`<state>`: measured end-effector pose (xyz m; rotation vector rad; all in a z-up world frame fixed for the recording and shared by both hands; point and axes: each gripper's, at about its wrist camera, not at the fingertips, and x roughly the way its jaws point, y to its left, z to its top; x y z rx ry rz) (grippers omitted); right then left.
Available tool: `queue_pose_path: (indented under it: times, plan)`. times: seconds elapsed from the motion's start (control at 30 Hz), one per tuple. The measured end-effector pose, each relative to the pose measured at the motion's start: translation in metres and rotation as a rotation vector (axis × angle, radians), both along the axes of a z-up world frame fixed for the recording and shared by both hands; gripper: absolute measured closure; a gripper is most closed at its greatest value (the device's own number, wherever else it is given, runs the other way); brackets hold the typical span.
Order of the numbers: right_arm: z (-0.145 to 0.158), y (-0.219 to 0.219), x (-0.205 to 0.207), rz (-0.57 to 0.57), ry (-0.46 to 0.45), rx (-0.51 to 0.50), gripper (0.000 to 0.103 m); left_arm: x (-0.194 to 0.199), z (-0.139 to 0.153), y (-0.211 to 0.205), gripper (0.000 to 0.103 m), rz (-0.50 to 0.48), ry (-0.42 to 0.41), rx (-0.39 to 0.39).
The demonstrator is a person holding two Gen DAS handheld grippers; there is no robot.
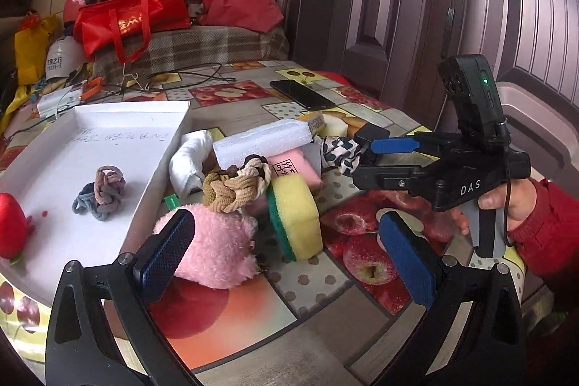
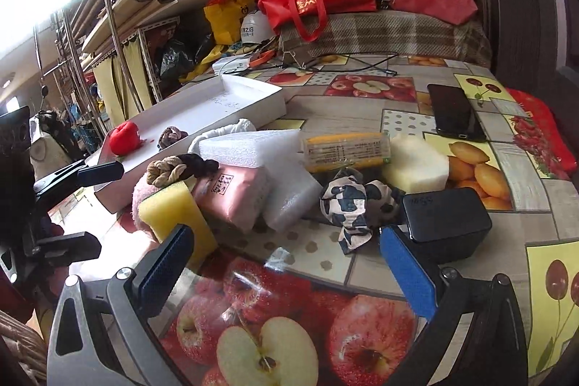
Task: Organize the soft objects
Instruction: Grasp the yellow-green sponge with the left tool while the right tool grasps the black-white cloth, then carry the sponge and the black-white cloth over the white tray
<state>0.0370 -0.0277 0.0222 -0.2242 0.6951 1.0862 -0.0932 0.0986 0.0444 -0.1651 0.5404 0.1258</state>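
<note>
White letters "DAS" stand on the black body of the right gripper (image 1: 365,156). The pink packet (image 2: 231,201) carries a square stamp of dark characters, too small to read. Handwriting in the white tray (image 1: 108,147) and print on the red bag (image 1: 134,13) are illegible.

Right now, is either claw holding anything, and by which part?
Nothing is held. The left claw is open above the pink plush and the sponge. The right claw is open, near the cow-print scrunchie.
</note>
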Motion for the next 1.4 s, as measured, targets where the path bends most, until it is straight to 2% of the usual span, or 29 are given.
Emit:
queue_pose_path:
  times: [0.1, 0.23, 0.33, 0.4, 0.53, 0.6, 0.67, 0.7, 0.8, 0.83, 0.87, 0.9, 0.93, 1.0, 1.1, 1.3, 1.4]
  plan:
    - [-0.003, 0.001, 0.015, -0.032, 0.025, -0.017, 0.001, 0.005, -0.005, 0.000, 0.000, -0.008, 0.032, -0.019]
    - [-0.002, -0.005, 0.037, -0.125, 0.007, -0.039, 0.001, 0.009, -0.009, 0.002, 0.001, -0.003, 0.054, -0.038]
    - [-0.002, -0.012, 0.052, -0.172, 0.023, -0.030, 0.001, 0.014, -0.009, -0.001, 0.005, -0.002, 0.060, -0.026]
    - [-0.001, -0.011, 0.050, -0.138, 0.021, -0.021, 0.001, 0.019, -0.009, -0.006, 0.007, -0.009, 0.069, -0.009]
    - [0.001, 0.006, 0.031, -0.062, -0.059, -0.068, 0.001, 0.032, -0.012, -0.014, 0.012, -0.025, 0.104, 0.017]
    - [-0.002, 0.016, 0.036, -0.068, -0.053, -0.098, 0.003, 0.040, -0.014, -0.017, 0.022, -0.021, 0.127, 0.026]
    - [-0.006, 0.023, 0.043, -0.072, -0.025, -0.113, 0.015, 0.048, -0.017, -0.019, 0.026, -0.011, 0.157, 0.034]
    - [-0.008, 0.026, 0.047, -0.076, -0.011, -0.122, 0.025, 0.052, -0.019, -0.020, 0.026, -0.005, 0.170, 0.039]
    - [-0.012, 0.032, 0.051, -0.090, 0.005, -0.146, 0.029, 0.057, -0.022, -0.022, 0.026, 0.006, 0.192, 0.052]
    - [-0.012, 0.031, 0.051, -0.083, 0.008, -0.142, 0.036, 0.057, -0.022, -0.023, 0.028, 0.005, 0.196, 0.058]
    - [-0.011, 0.030, 0.050, -0.081, 0.005, -0.132, 0.044, 0.057, -0.022, -0.024, 0.042, 0.005, 0.195, 0.061]
    - [-0.010, 0.027, 0.048, -0.086, 0.002, -0.128, 0.057, 0.057, -0.022, -0.023, 0.065, 0.010, 0.196, 0.061]
    - [-0.010, 0.025, 0.046, -0.084, 0.006, -0.125, 0.060, 0.057, -0.023, -0.021, 0.064, 0.014, 0.200, 0.054]
    - [-0.007, 0.018, 0.040, -0.085, 0.001, -0.097, 0.065, 0.053, -0.022, -0.018, 0.065, 0.013, 0.182, 0.039]
    - [0.004, 0.003, 0.026, -0.107, -0.054, -0.032, 0.065, 0.044, -0.015, -0.019, 0.065, 0.030, 0.125, 0.051]
    - [0.031, -0.028, -0.019, -0.203, -0.315, 0.141, 0.065, 0.008, 0.005, -0.026, 0.064, 0.142, -0.065, 0.144]
    - [0.036, -0.034, -0.032, -0.229, -0.362, 0.198, 0.065, -0.004, 0.010, -0.026, 0.064, 0.195, -0.122, 0.167]
